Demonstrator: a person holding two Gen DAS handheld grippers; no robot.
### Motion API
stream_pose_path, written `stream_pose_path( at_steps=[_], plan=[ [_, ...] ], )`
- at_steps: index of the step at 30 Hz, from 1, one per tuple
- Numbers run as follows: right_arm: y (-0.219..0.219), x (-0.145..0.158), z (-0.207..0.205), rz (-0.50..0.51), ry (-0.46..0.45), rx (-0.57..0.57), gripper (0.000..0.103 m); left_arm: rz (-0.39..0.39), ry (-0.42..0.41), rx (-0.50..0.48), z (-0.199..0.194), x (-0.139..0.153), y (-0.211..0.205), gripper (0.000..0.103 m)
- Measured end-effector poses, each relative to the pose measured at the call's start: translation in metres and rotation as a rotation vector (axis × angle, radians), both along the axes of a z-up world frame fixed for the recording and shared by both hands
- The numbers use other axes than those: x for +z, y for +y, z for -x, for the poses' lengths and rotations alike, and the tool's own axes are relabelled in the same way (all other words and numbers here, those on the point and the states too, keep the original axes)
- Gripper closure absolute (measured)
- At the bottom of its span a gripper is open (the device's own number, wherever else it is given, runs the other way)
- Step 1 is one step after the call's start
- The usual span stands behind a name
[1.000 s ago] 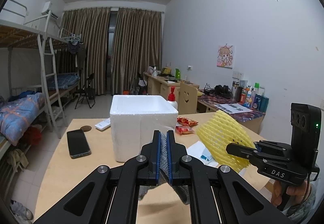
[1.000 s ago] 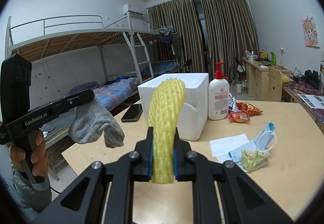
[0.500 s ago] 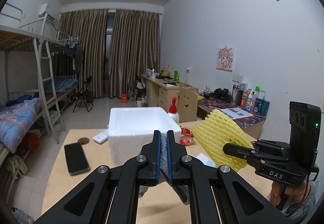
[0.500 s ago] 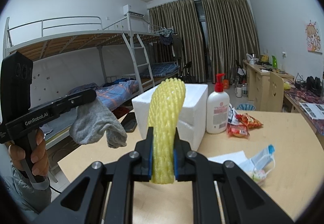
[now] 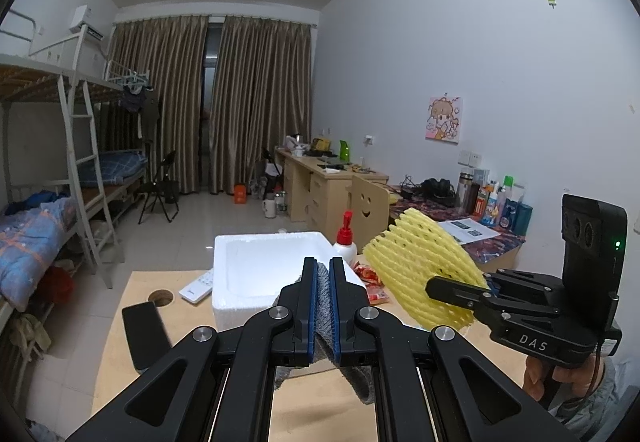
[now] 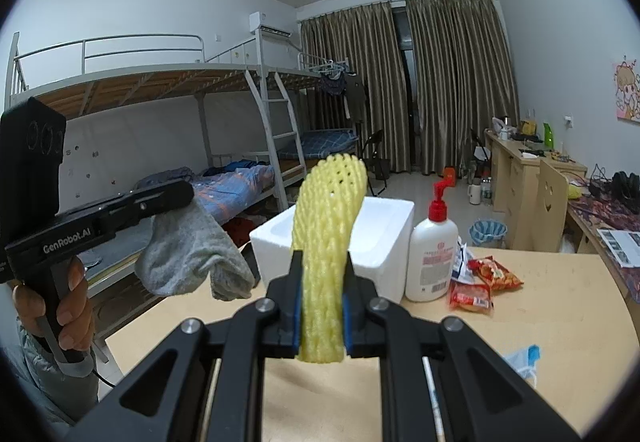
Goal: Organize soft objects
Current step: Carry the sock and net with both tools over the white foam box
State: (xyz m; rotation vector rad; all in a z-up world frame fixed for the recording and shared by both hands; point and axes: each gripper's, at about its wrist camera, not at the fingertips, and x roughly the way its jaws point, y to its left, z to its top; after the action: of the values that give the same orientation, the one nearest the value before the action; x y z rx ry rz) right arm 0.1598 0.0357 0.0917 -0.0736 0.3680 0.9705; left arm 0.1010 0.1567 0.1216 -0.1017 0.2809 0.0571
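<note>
My left gripper [image 5: 323, 267] is shut on a grey sock [image 5: 323, 306]; the sock [image 6: 192, 254] hangs from that gripper [image 6: 188, 194] in the right wrist view. The right gripper [image 6: 322, 262] is shut on a yellow foam fruit net [image 6: 330, 218], which stands up between its pads. In the left wrist view the same net [image 5: 420, 274] sticks out of the right gripper [image 5: 434, 288] at the right. Both grippers are raised above the wooden table [image 6: 540, 322], just short of an open white foam box [image 5: 260, 274], also visible as the foam box [image 6: 384, 242].
Beside the box stand a white pump bottle [image 6: 432, 258] and red snack packets [image 6: 480, 282]. A black phone [image 5: 144, 334] and a remote [image 5: 196, 288] lie at the table's left. A blue face mask [image 6: 524, 360] lies near right. Bunk beds [image 6: 200, 122] stand left, desks along the right wall.
Both grippers have risen and moved toward the foam box with sock and net still held; the box's open inside now shows in the left wrist view.
</note>
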Motion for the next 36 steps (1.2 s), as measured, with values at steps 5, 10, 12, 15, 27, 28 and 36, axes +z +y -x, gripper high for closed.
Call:
stream_pose_path(
  at_steps=[5,10,12,15,27,28,36],
  plan=[
    [0.009,0.006,-0.005,0.004,-0.006,0.012,0.085,-0.008,-0.009,-0.006,-0.007,0.011,0.005,0.097],
    [0.015,0.011,-0.007,0.008,-0.018,0.016,0.085,-0.013,-0.025,-0.012,-0.014,0.021,0.01,0.097],
    [0.018,0.014,-0.01,0.009,-0.023,0.017,0.085,-0.012,-0.029,-0.018,-0.018,0.024,0.012,0.097],
    [0.022,0.019,-0.013,0.009,-0.027,0.017,0.085,-0.015,-0.03,-0.026,-0.025,0.028,0.015,0.097],
    [0.038,0.032,-0.038,0.012,-0.028,0.03,0.085,-0.033,-0.043,-0.047,-0.058,0.04,0.026,0.097],
    [0.039,0.033,-0.041,0.012,-0.028,0.031,0.085,-0.028,-0.042,-0.05,-0.062,0.04,0.029,0.097],
    [0.051,0.037,-0.064,0.016,-0.03,0.03,0.085,0.005,-0.024,-0.069,-0.097,0.033,0.045,0.097]
  ],
)
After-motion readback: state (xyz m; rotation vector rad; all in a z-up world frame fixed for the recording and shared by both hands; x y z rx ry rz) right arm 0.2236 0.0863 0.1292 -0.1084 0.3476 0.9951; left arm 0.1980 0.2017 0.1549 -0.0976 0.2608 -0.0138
